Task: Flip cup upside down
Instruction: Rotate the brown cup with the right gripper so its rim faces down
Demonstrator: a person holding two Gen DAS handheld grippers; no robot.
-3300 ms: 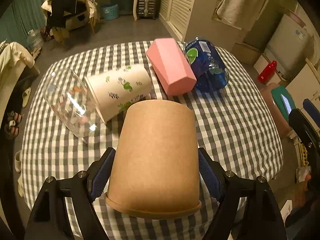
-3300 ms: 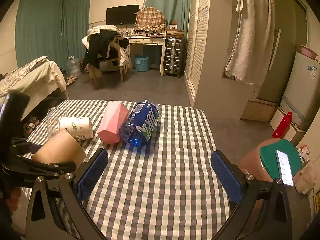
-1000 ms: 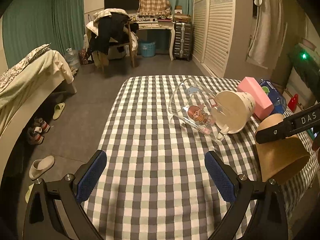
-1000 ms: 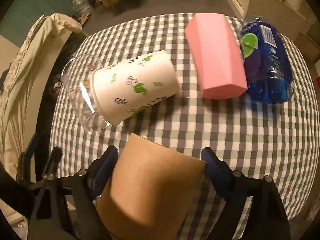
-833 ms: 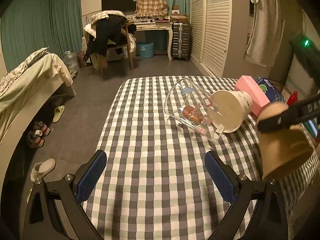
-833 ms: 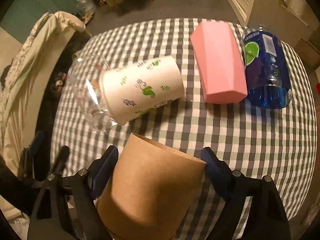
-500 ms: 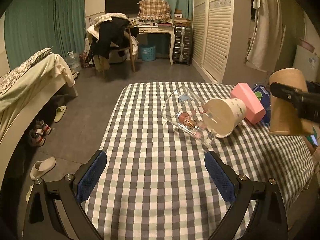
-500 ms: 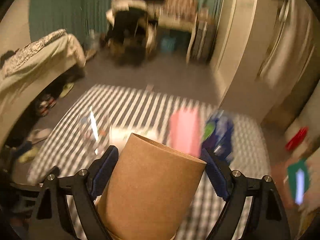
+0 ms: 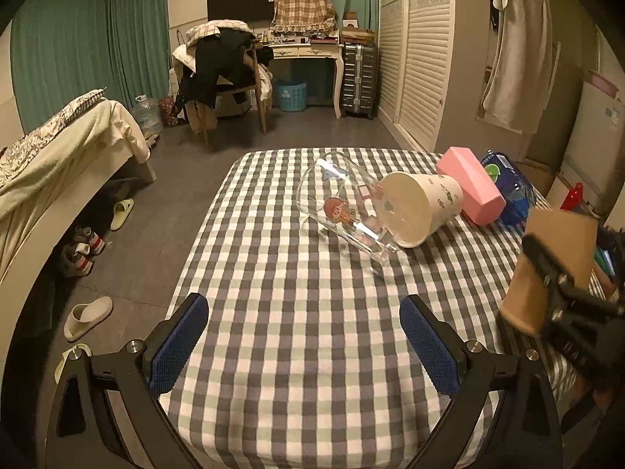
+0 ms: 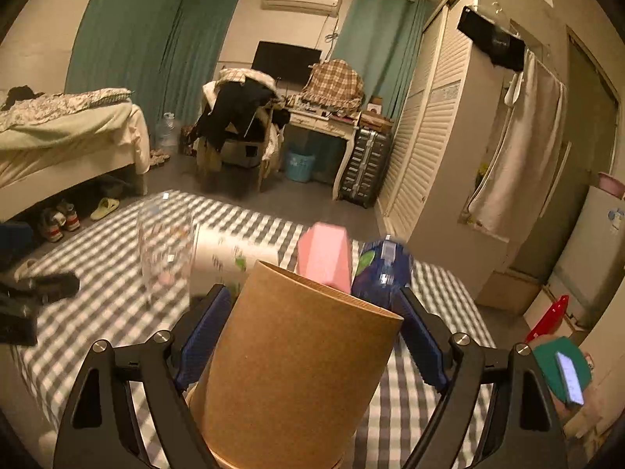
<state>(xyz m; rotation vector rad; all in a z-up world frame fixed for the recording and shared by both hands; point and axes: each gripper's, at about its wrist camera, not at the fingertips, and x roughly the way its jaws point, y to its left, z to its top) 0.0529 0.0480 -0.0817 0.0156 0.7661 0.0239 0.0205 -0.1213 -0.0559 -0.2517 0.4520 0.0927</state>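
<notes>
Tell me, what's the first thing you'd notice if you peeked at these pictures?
The big brown paper cup fills the middle of the right wrist view, clamped in the right hand-held gripper above the checked table. Beyond it lie a clear glass with a cartoon girl, a white cup tucked partly into the glass, a pink box and a blue bottle, all on their sides.

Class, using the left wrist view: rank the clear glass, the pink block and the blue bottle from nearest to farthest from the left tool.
1. Clear glass, lying on its side at the table's middle, ahead of the left tool.
2. Pink block, farther back on the right.
3. Blue bottle, just beyond the block, near the table's right edge.
</notes>
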